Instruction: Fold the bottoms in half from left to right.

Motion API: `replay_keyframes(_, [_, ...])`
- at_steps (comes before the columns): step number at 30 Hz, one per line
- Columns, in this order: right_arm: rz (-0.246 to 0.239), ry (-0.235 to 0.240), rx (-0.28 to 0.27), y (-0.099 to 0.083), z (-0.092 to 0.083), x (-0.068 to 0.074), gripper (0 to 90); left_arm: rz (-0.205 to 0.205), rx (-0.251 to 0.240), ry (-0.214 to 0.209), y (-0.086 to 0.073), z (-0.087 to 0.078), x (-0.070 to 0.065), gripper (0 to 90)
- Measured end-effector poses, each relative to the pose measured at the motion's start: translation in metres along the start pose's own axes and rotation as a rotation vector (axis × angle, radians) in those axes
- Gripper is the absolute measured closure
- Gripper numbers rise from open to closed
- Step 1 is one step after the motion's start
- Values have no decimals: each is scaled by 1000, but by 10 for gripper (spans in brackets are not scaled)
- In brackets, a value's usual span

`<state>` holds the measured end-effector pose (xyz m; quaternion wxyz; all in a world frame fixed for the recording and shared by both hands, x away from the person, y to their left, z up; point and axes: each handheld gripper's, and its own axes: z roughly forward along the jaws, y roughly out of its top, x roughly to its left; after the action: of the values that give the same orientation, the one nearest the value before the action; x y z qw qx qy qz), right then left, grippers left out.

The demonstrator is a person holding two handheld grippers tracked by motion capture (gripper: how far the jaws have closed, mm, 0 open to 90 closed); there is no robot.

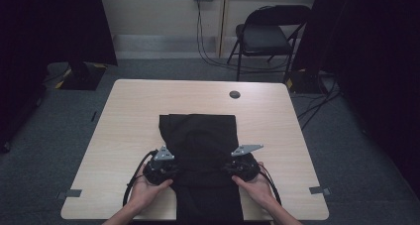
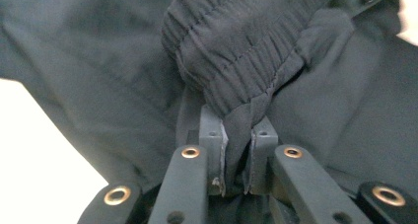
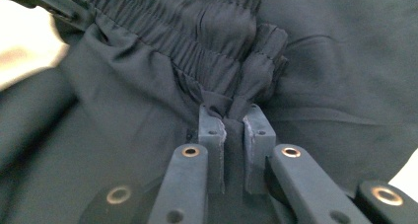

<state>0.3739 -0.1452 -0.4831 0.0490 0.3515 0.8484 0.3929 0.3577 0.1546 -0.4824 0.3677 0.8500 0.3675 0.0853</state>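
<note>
Black trousers (image 1: 200, 140) flat on light wooden table (image 1: 133, 116), folded over, far edge squared off toward 12 o'clock, near end hanging over table edge at 6 o'clock. Occupying centre of tabletop, slightly toward near side.

Left gripper (image 1: 171, 166) at 9 o'clock edge of garment, held in left hand (image 1: 143, 188); grey three-cornered plate on top, cable looping toward 7 o'clock. In left gripper view, left gripper (image 2: 238, 152) nearly closed, pads pinching a bunched fold of the elastic waistband (image 2: 236, 51); gathered, stitched band rising toward 12 o'clock from the pinch, cloth visibly squeezed between pads. Pale tabletop visible at 8 o'clock of that view.

Right gripper (image 1: 230, 166) at 3 o'clock edge of garment, in right hand (image 1: 255, 185), grey plate on top. In right gripper view, right gripper (image 3: 235, 130) likewise nearly closed, clamped on a puckered tuck of waistband (image 3: 197, 21); ribbed elastic running toward 10–12 o'clock, smooth trouser fabric spreading toward 3 o'clock and 7 o'clock.

Both grippers level with each other across garment, well apart, one at each side. Round grommet (image 1: 235, 94) in tabletop at 1 o'clock of trousers, apart from cloth. Folding chair (image 1: 267, 34) on floor beyond table at 1 o'clock.
</note>
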Motion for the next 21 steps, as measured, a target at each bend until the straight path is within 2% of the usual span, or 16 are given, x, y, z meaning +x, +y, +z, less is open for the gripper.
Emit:
replay_keyframes(1, [29, 1, 2, 0, 4, -4, 814, 0, -1, 4, 1, 4, 3, 815])
replay_keyframes(3, [26, -10, -8, 0, 13, -9, 814, 5, -4, 23, 6, 8, 11, 816])
replay_keyframes(5, [18, -29, -18, 5, 18, -14, 814, 12, -10, 64, 12, 13, 18, 817])
replay_keyframes(9, [22, -67, -45, 18, 30, -26, 814, 19, -24, 118, 23, 23, 33, 818])
replay_keyframes(11, [40, -71, -57, 23, 35, -33, 814, 6, -39, 136, 27, 28, 40, 819])
replay_keyframes(14, [43, -80, -64, 29, 41, -39, 814, 13, -38, 161, 33, 33, 47, 819])
replay_keyframes(15, [55, -94, -67, 36, 46, -45, 814, -10, -50, 179, 38, 38, 54, 820])
replay_keyframes(16, [55, -94, -67, 36, 46, -45, 814, -10, -50, 179, 38, 38, 54, 820])
replay_keyframes(17, [59, -109, -63, 43, 51, -49, 814, -21, -54, 193, 44, 43, 61, 820])
replay_keyframes(18, [59, -109, -63, 43, 51, -49, 814, -21, -54, 193, 44, 43, 61, 820])
replay_keyframes(20, [72, -125, -68, 51, 57, -56, 814, -45, -82, 216, 50, 50, 70, 820])
replay_keyframes(21, [73, -130, -69, 52, 58, -57, 814, -48, -80, 217, 52, 52, 73, 821])
